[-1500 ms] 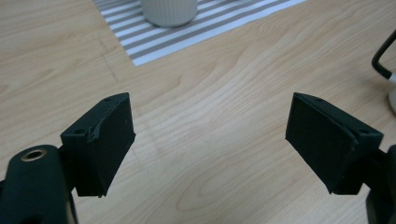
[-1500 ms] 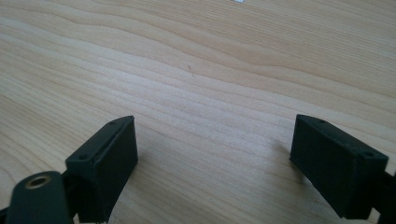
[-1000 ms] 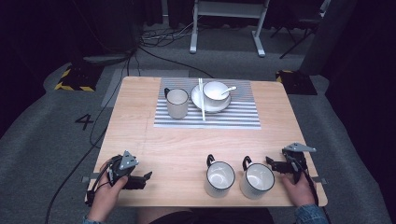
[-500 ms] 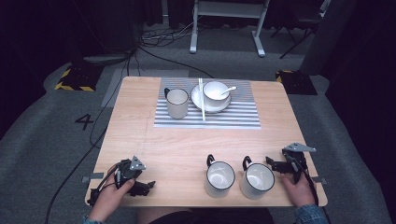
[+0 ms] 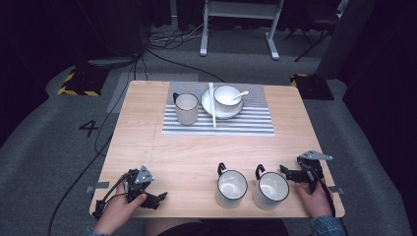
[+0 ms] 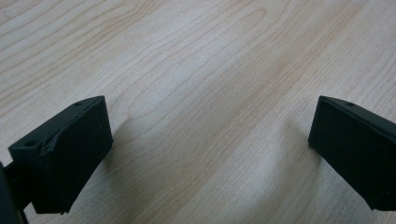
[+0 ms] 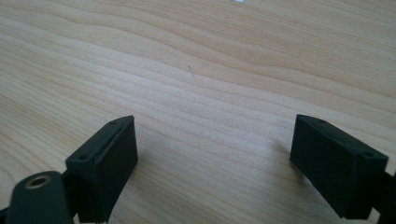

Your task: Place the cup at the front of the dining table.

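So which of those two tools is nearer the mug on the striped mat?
Left. The left tool sits at the table's near-left corner, almost straight below the mug. The right tool sits at the near-right edge, farther across.

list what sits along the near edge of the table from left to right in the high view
left tongs → left mug → right mug → right tongs
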`<state>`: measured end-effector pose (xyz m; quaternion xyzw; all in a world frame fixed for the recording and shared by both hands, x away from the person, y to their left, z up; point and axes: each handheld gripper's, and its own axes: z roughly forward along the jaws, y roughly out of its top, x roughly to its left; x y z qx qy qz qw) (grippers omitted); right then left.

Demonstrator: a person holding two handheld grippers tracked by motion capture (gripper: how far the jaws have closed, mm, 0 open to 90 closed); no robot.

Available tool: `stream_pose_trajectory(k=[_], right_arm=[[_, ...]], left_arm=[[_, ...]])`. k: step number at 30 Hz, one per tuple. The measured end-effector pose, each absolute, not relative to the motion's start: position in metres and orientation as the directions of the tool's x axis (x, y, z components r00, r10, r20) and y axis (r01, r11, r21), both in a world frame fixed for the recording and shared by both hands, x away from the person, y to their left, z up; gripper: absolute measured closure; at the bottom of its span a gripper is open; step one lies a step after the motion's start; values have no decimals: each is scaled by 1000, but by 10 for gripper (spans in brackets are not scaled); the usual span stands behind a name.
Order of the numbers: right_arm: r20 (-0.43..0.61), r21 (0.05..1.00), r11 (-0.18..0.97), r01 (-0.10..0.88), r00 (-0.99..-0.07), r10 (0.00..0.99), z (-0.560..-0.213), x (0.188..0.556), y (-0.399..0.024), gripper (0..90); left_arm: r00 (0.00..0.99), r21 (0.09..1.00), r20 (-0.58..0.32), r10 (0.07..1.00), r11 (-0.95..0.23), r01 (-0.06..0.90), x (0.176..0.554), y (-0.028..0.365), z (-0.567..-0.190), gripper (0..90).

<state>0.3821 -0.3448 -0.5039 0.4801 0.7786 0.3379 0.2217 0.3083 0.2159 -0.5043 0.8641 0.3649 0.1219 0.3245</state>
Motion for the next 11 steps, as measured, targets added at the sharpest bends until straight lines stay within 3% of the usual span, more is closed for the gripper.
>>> stream_pose_trajectory(k=[11], right_arm=[[-22,739,312,597,-441,897,-504,382,-345,149]], left_arm=[[708,651,-30,705,-524,549,310,216,-504,3]])
